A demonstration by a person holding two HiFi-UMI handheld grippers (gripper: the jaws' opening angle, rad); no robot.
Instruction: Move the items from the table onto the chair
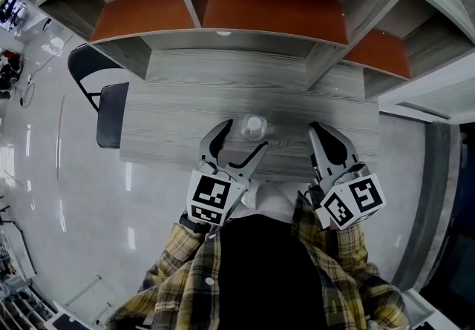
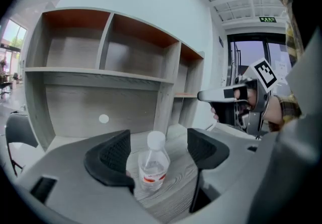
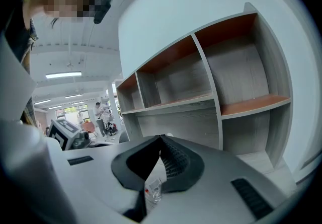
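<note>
One bottle, clear with a white cap, stands upright on the table between the wide-open jaws of your left gripper; neither pad touches it. Your right gripper hangs near it, jaws together and empty. Step in hand: approach to the grasp. Next, you close on the bottle's body and carry it left to the chair. Its red-banded label is too small to read.

Even bright light; floor glares, edges bend.
</note>
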